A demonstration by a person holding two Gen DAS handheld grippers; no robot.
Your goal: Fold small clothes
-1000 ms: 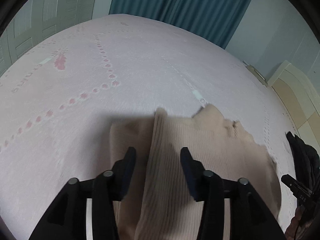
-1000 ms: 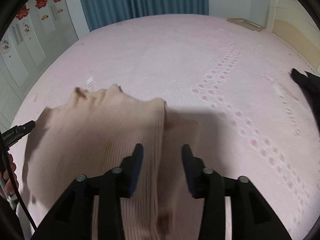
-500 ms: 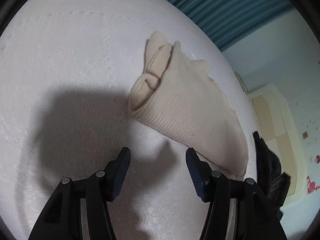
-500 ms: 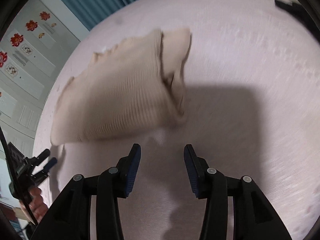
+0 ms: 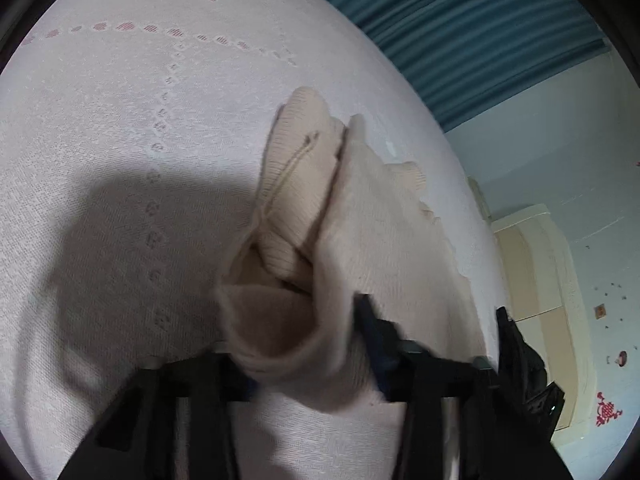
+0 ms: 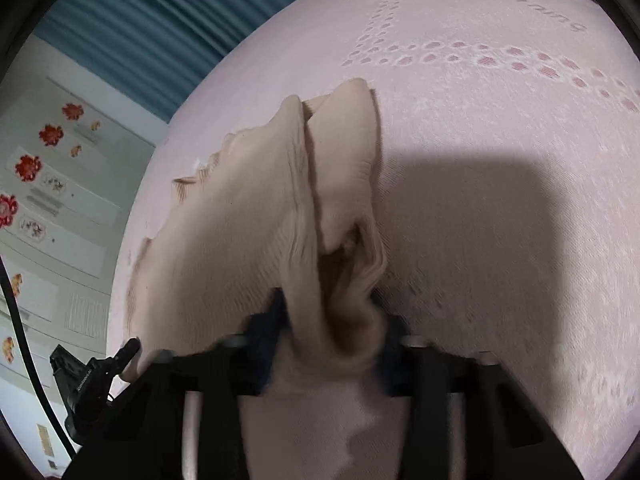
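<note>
A beige ribbed knit garment (image 5: 380, 220) lies folded lengthwise on the pink bed cover (image 5: 120, 120), its side flaps turned in over the middle. My left gripper (image 5: 304, 332) sits at the garment's near left corner; its jaws are closing and bunched fabric fills the gap between them. In the right wrist view the same garment (image 6: 240, 220) runs away from me. There my right gripper (image 6: 336, 320) is closing on the near right corner, with a wrinkled fold of knit pinched between the fingers. The fingertips are partly hidden by cloth.
A black garment (image 5: 516, 352) lies at the bed's right edge, by a cream headboard (image 5: 532, 260). Teal curtains (image 5: 460, 20) hang behind the bed. White wardrobe doors with red flower stickers (image 6: 52, 136) stand to the left. The pink cover (image 6: 500, 200) stretches bare around the knit.
Both grippers stood open just short of the garment's near edge half a second ago. They have dropped forward onto it and their jaws have come together on the fabric.
</note>
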